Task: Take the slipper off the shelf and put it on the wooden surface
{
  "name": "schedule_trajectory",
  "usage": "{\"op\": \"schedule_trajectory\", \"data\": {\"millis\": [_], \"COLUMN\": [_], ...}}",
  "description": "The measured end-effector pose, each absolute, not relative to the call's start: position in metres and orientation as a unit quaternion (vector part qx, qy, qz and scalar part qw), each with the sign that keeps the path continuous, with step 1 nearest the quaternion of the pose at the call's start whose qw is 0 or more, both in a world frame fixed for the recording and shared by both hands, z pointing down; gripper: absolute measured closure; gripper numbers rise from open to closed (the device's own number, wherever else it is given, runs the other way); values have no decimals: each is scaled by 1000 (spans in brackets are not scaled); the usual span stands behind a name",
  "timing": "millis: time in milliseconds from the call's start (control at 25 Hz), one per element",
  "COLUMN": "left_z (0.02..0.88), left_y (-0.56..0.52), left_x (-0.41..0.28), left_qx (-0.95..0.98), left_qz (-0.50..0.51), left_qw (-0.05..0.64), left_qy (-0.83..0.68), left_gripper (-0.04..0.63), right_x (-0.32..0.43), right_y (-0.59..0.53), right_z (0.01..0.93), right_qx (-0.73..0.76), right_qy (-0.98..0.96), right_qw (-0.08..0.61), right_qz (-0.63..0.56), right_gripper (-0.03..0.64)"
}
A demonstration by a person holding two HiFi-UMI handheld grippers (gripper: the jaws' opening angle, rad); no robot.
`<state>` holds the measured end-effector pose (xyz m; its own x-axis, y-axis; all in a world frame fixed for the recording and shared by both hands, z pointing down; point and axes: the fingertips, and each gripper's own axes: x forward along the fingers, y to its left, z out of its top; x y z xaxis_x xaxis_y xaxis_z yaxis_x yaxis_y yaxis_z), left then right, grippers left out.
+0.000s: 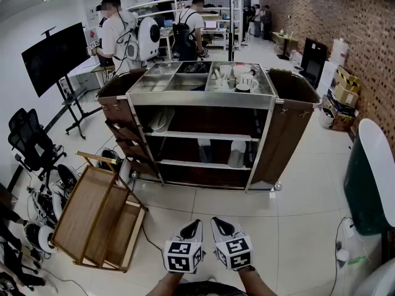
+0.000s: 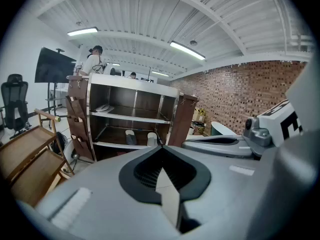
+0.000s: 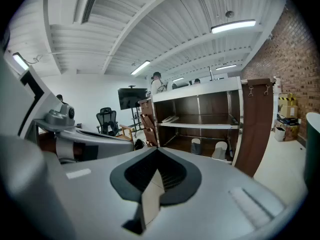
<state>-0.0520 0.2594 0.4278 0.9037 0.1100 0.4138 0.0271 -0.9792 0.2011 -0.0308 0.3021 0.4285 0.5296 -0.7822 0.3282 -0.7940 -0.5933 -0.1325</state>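
slipper (image 1: 237, 153): on cart's lower shelf (image 1: 185, 164); well ahead of both grippers
left gripper (image 1: 195, 222): fingers together; empty
right gripper (image 1: 216, 221): fingers together; empty

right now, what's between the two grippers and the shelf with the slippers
Only bare tiled floor, seen in the head view. The left gripper and right gripper face the shelf; the wooden rack lies off to the left.
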Motion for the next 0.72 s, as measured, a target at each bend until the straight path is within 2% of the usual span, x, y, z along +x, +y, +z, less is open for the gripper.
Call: {"op": "schedule_trajectory", "data": {"millis": [440,720], "left_z": [436,445], "left_y": [260,225], "left_x": [-15,20], "left_qx": [968,968], "left_qz": [223,220], "left_qw": [104,116], "left_qy": [39,34], "left_gripper": [591,591], "right_x": [2,36], "right_y": [307,276], "right_z": [440,449], "right_qx": [874,872], "right_qy": [-446,-447], "right_qw": [21,35], "right_qz": [192,197], "right_gripper": [617,617]}}
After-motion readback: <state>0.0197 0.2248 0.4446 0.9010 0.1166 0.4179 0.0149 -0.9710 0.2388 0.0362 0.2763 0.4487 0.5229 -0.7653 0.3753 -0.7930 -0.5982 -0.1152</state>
